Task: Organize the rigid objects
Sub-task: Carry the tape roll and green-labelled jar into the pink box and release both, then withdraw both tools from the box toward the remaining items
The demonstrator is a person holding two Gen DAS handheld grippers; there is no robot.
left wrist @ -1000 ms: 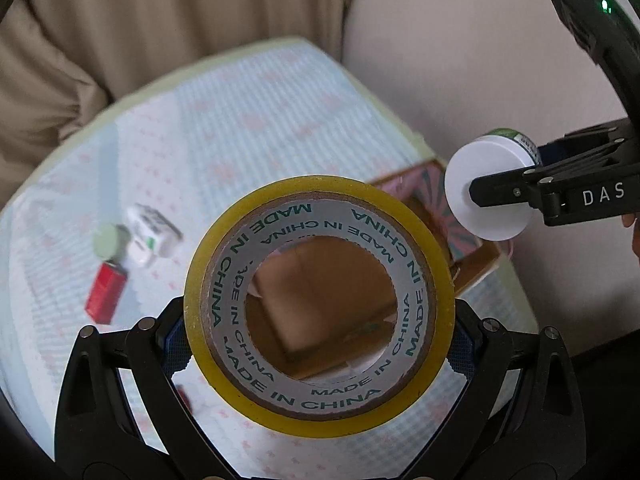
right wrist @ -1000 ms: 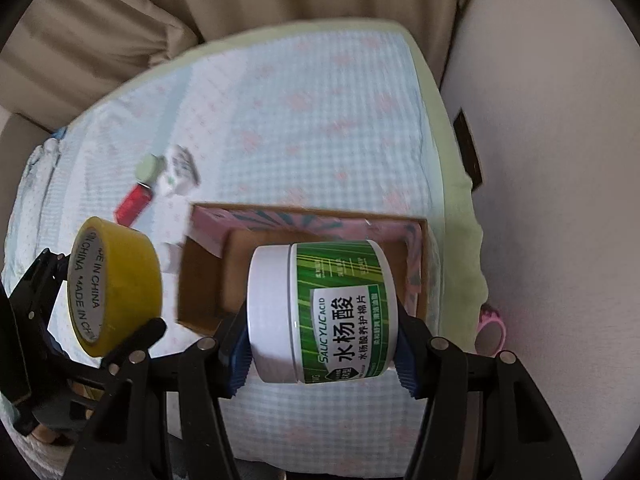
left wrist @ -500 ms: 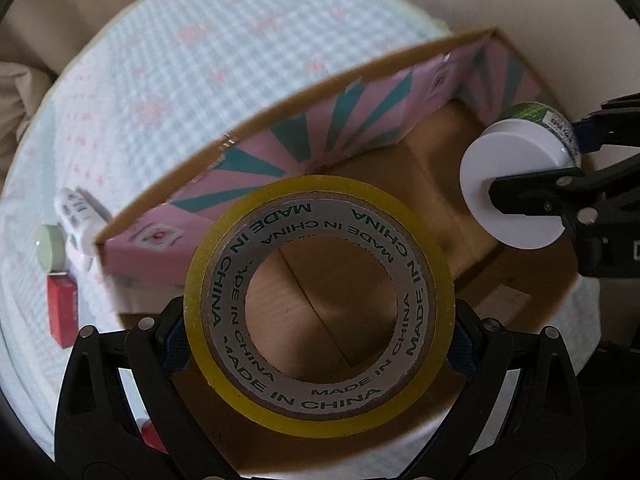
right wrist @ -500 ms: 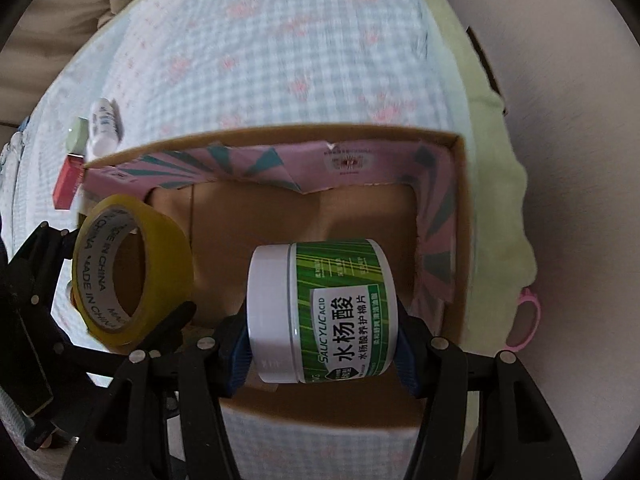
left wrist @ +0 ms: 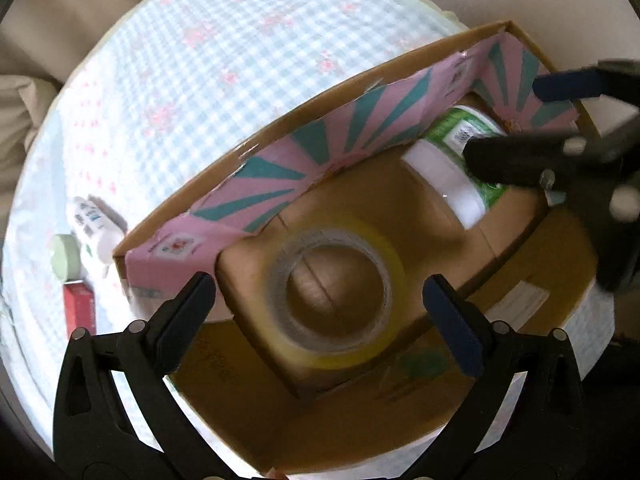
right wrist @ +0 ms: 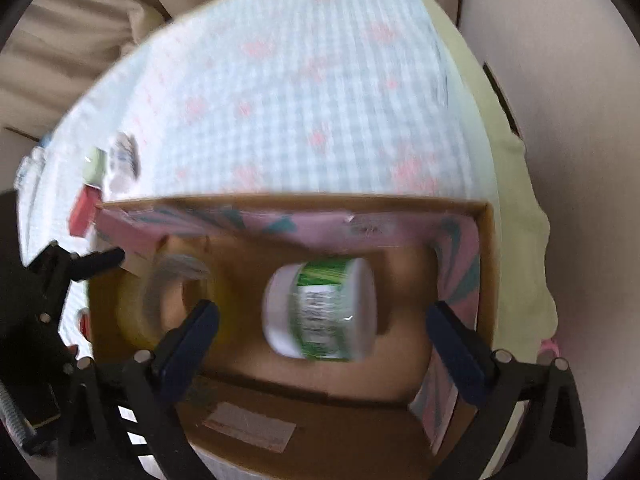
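Released yellow tape ring (left wrist: 338, 300), seemingly glossy jar (right wrist: 320, 312), cardboard box (left wrist: 360, 432)

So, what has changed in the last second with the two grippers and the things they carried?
Both let go. The left gripper opened and dropped the tape roll into the cardboard box; the right gripper opened and released the green jar there too. The small items beside the box stayed put.

I see the cardboard box (left wrist: 408, 64) resting on the bed (left wrist: 224, 64). Inside it the tape roll (left wrist: 336, 296) lies to the left and the jar (left wrist: 460, 172) on its side to the right. Outside, past the box's left end, a small tub (left wrist: 64, 256), a bottle (left wrist: 94, 226) and a flat packet (left wrist: 80, 308) lie on the bed.
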